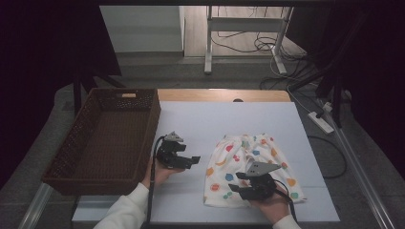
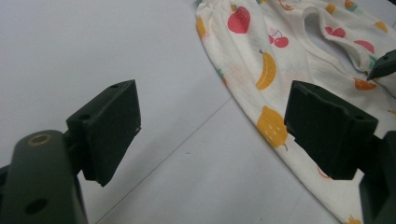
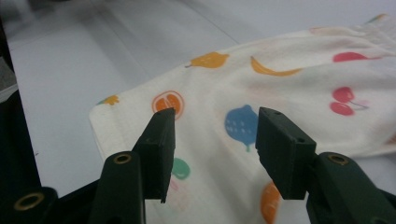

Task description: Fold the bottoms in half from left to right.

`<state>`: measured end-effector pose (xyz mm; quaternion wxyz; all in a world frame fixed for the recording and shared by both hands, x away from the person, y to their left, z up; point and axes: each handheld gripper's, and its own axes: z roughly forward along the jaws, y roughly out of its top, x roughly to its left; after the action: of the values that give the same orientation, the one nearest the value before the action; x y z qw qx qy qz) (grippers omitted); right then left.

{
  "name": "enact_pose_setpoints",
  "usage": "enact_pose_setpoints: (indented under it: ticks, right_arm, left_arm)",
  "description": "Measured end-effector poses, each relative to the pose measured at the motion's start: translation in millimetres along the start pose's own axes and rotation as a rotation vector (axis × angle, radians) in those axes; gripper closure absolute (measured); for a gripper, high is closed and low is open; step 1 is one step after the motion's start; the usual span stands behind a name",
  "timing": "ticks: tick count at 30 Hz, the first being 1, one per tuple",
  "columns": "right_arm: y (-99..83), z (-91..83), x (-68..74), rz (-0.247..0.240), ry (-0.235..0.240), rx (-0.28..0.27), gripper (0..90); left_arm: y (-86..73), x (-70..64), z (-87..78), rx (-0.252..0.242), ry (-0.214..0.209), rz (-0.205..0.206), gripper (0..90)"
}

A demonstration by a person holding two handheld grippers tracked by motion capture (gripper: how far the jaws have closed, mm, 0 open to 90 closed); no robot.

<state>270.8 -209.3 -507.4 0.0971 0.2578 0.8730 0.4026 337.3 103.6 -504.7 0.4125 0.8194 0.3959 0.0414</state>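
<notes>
Shorts (image 1: 248, 164) with fruit print lie flat on the table (image 1: 200, 119), right of a basket (image 1: 107, 138). Left gripper (image 1: 193, 161) gapes wide beside them, empty. Right gripper (image 1: 231, 192) hangs half-open over their hem, gripping nothing.

The counter (image 1: 267, 119) carries a pale, bluish-white sheet, with a strip of bare wood along its far edge. Beyond it lies a grey floor (image 1: 157, 71), then a white wall panel (image 1: 141, 28). A white metal desk frame (image 1: 246, 33) stands farther back, with dark cables (image 1: 260, 45) looped beneath it. A white power strip (image 1: 321, 122) lies on the floor at right. Both sides of the room sit in deep shadow.
</notes>
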Motion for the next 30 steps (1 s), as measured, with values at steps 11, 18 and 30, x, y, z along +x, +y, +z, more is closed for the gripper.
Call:
enact_pose_setpoints:
  ticks: [11,18,30]
  right_arm:
    - [14.8,28.1,23.3,-0.054,0.070,0.033,46.0]
    - [21.3,50.4,49.5,-0.130,0.131,0.106,42.5]
    - [24.8,66.9,68.6,-0.224,0.105,0.188,43.8]
  left_arm:
    - [0.5,-0.3,4.2,0.011,-0.010,0.008,17.7]
    - [2.1,-2.9,6.9,0.011,-0.014,0.007,17.7]
    - [5.3,-1.7,11.4,0.034,0.012,0.021,17.8]
